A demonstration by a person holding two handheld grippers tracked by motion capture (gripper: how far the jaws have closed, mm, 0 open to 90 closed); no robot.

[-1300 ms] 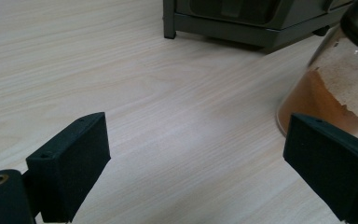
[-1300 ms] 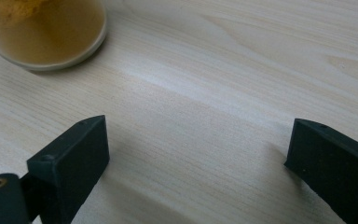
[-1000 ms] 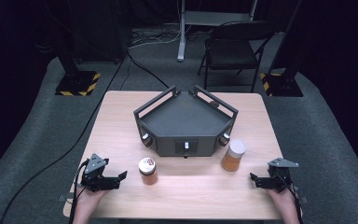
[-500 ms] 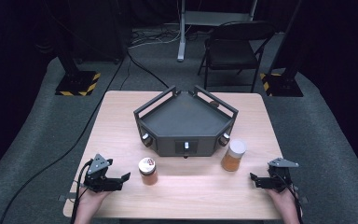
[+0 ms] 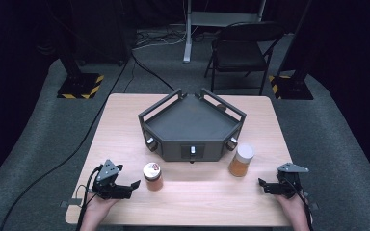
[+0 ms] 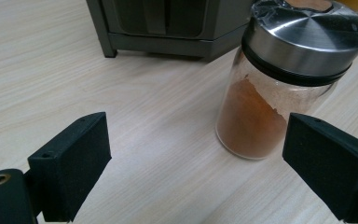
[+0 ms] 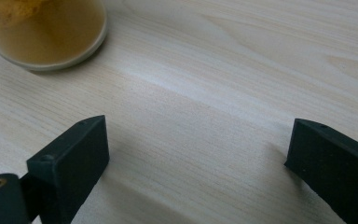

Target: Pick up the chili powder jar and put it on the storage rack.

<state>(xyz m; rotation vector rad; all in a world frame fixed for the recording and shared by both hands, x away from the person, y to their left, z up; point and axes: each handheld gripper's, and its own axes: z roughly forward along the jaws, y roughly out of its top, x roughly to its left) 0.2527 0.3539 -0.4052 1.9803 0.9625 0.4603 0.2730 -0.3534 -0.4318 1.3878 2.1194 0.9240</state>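
Note:
A small glass jar of brown spice (image 5: 152,176) with a steel lid stands near the table's front left. In the left gripper view the brown spice jar (image 6: 270,93) is just ahead and to the right of centre. My left gripper (image 5: 136,185) lies low on the table to its left, pointing at it; its jaws are open (image 6: 200,140) and nothing is between the pads. A white-lidded jar of orange powder (image 5: 241,160) stands right of centre. My right gripper (image 5: 261,184) rests open to its right (image 7: 198,140), the orange jar (image 7: 42,28) apart at the upper left.
A dark grey angular tray (image 5: 147,114) with raised rails and front knobs sits mid-table behind both jars. The wooden table (image 5: 207,197) has bare room between the grippers. A folding chair (image 5: 241,48) and stand bases stand on the floor beyond.
My left gripper has crept slightly to the right, toward the brown spice jar. The right gripper and both jars have stayed put.

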